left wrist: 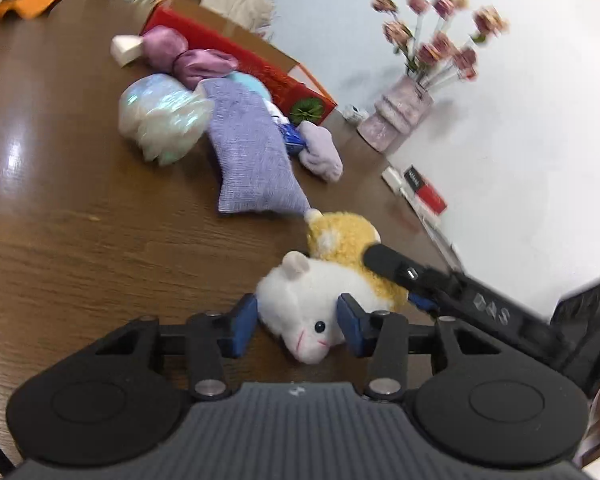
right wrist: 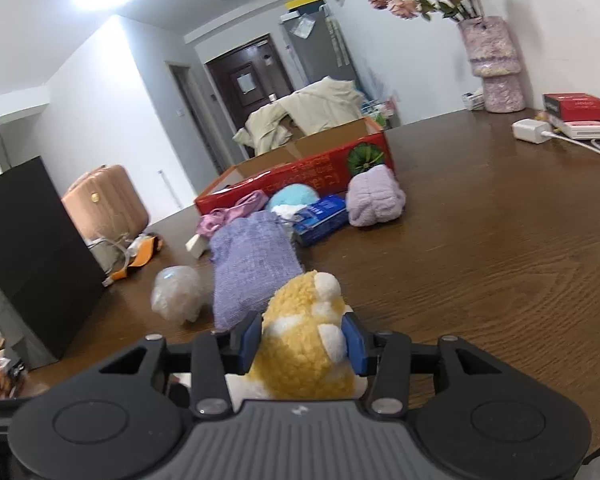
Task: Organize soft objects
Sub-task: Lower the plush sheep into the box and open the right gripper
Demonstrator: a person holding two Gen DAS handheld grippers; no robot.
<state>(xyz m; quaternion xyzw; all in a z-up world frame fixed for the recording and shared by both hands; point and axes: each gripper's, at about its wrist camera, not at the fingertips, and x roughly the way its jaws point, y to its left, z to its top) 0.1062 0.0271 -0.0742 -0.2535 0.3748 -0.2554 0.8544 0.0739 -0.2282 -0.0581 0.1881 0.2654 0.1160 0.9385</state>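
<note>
Pouch & box beyond gripped hamster.

The tabletop is showing glossy, grained wood. The plush hamster is looking fuzzy and matt, the purple pouch coarsely woven. The box is looking like glossy printed cardboard, and the wrapped bundle is shimmering like iridescent film.
</note>
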